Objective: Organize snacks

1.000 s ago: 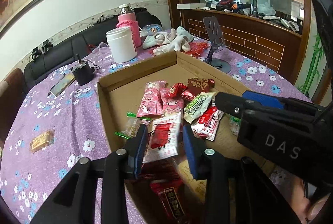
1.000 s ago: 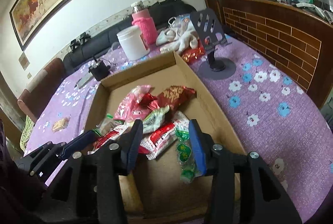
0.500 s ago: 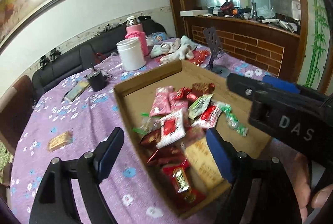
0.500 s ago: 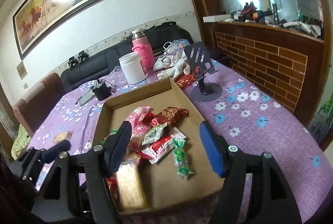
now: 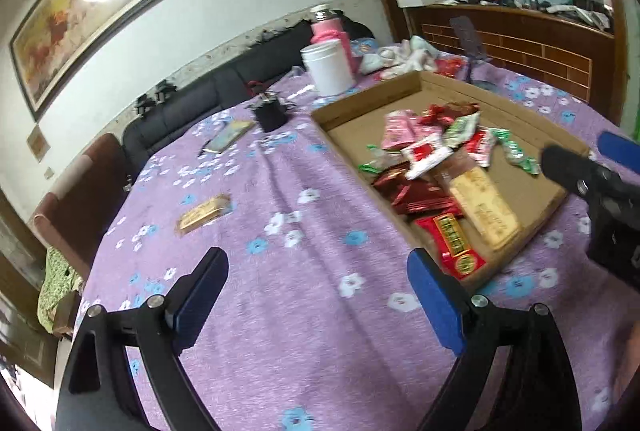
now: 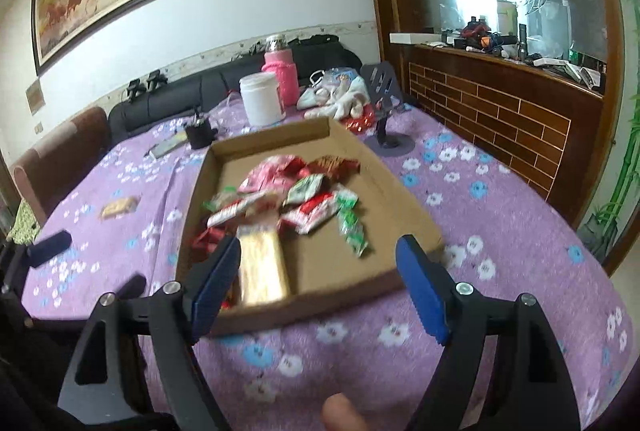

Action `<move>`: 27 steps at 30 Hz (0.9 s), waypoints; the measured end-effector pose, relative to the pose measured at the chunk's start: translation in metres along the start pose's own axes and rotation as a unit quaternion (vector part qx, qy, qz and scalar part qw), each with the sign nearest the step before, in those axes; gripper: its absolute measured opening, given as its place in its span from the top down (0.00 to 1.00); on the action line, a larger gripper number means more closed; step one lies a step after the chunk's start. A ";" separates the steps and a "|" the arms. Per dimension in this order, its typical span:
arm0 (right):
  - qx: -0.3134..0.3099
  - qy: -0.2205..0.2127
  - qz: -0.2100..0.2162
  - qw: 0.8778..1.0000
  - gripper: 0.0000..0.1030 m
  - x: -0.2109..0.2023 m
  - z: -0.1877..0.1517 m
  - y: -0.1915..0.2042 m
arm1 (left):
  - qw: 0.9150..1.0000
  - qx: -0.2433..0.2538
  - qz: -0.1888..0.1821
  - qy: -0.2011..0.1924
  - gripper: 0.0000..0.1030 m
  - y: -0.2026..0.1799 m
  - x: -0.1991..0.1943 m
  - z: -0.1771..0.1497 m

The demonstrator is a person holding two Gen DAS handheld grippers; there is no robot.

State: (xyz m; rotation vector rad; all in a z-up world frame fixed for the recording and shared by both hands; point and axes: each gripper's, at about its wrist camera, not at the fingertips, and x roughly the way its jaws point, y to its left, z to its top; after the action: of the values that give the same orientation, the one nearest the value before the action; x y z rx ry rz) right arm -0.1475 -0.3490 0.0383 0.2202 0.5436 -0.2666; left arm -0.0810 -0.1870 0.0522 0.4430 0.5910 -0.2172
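Left gripper [image 5: 316, 295]: jaws spread wide, opening, nothing between, only purple floral tabletop [image 5: 280, 311] under them. Right gripper [image 6: 320, 279]: jaws spread, opening, empty, hovering at near edge of cardboard tray [image 6: 360, 283]. Snacks [image 6: 296, 199] piled loose inside tray, mid-tabletop; yellow packet [image 6: 262, 263] nearest right jaws. One stray snack bar [image 5: 204, 217] on tabletop left of tray, well apart. Beyond tray: white jar [image 6: 262, 101], pink bottle [image 6: 282, 75], black phone stand [image 6: 384, 111].

Glossy foil snack packets [image 6: 308, 199] crinkle in a matt brown cardboard box [image 6: 384, 187], on soft purple floral tablecloth [image 6: 492, 215].
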 end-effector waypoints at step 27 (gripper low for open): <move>-0.012 0.007 -0.015 1.000 0.22 -0.003 -0.007 0.018 | 1.000 -0.011 -0.001 0.020 0.11 0.008 0.012 -0.012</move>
State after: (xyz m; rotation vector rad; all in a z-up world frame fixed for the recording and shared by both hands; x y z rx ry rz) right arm -0.1479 -0.3290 0.0369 0.1911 0.5645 -0.2872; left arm -0.0743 -0.1751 0.0388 0.4258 0.6321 -0.2031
